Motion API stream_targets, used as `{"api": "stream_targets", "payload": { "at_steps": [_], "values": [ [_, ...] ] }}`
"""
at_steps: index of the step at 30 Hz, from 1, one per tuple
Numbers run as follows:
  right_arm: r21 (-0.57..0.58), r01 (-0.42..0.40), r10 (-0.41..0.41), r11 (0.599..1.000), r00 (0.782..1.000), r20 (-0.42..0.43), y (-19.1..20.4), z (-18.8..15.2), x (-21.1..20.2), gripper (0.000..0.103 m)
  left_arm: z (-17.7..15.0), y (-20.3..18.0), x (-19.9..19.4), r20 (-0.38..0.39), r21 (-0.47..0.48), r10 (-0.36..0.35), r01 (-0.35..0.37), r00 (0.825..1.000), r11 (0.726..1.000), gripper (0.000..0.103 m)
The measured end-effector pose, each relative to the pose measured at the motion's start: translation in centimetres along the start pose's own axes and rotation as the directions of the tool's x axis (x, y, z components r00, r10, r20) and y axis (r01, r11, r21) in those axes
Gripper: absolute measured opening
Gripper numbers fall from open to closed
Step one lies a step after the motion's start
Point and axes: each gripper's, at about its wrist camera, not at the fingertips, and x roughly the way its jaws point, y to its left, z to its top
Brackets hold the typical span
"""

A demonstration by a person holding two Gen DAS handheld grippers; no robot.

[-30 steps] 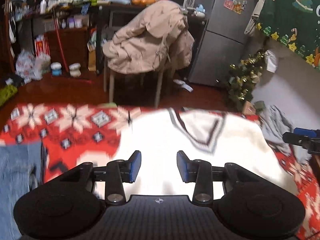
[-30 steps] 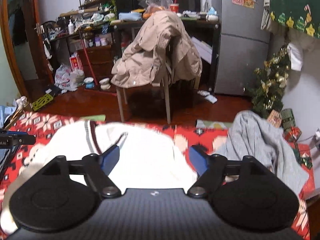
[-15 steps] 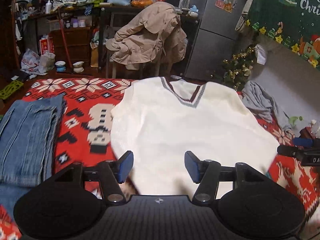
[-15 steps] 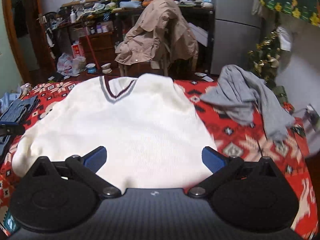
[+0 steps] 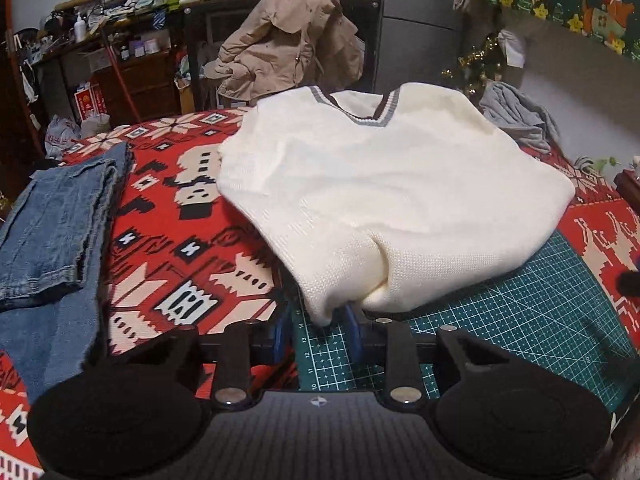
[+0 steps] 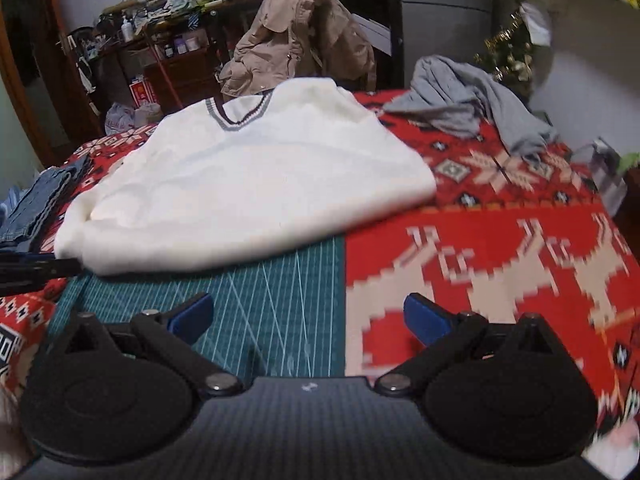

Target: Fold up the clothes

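A cream V-neck sweater point(image 5: 380, 200) lies spread flat, collar at the far side, partly on a green cutting mat point(image 5: 520, 312) and partly on the red patterned cloth point(image 5: 180, 240). My left gripper point(image 5: 318, 332) is low at the sweater's near hem. Its near-left corner sits between the blue pads, and mat still shows in the gap. In the right wrist view the sweater point(image 6: 248, 184) lies ahead and to the left. My right gripper point(image 6: 308, 316) is wide open over the mat's point(image 6: 260, 300) right edge, holding nothing. The left gripper's point(image 6: 36, 270) black body shows at the far left.
Folded blue jeans point(image 5: 52, 232) lie on the left of the cloth. A crumpled grey garment point(image 6: 472, 96) sits at the far right. Beyond the table stands a chair draped with a beige coat point(image 5: 292, 48), in front of cluttered shelves.
Both grippers came down and back toward me as the sweater settled flat. My left pads have narrowed around the near hem corner. My right gripper has opened wider.
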Motion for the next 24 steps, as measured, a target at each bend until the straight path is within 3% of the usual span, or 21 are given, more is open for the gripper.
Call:
{"api": "stream_targets", "payload": {
  "at_steps": [6,8,11,15,19,24],
  "values": [
    [0.028,0.009,-0.01,1.0,1.0,0.004,-1.1,-0.9,-1.6,0.102,0.6,-0.4,0.6,0.049,0.06,0.028,-0.031,0.998,0.998,0.028],
    [0.044,0.011,-0.011,0.999,1.0,0.005,-1.4,-1.0,-1.9,0.102,0.8,-0.7,0.6,0.06,0.083,0.015,-0.02,0.998,0.996,0.005],
    [0.063,0.016,-0.017,0.998,1.0,0.011,-2.1,-1.1,-2.1,0.102,1.4,-1.2,-0.1,0.076,0.094,0.01,-0.017,0.997,0.995,0.005],
    [0.074,0.029,-0.03,0.997,0.999,0.017,-2.6,-0.9,-2.2,0.102,3.2,-0.9,-2.5,0.096,0.043,-0.053,0.049,0.994,0.998,0.004],
    [0.092,0.019,-0.019,0.996,1.0,0.006,-2.9,-0.5,-1.7,0.102,5.7,-1.0,-6.8,0.207,0.08,-0.131,0.116,0.969,0.99,0.004],
    [0.104,-0.022,0.021,0.994,1.0,0.017,-2.4,0.2,-1.3,0.102,9.5,0.3,-9.7,0.271,-0.011,-0.243,0.255,0.932,0.967,0.004]
  ]
}}
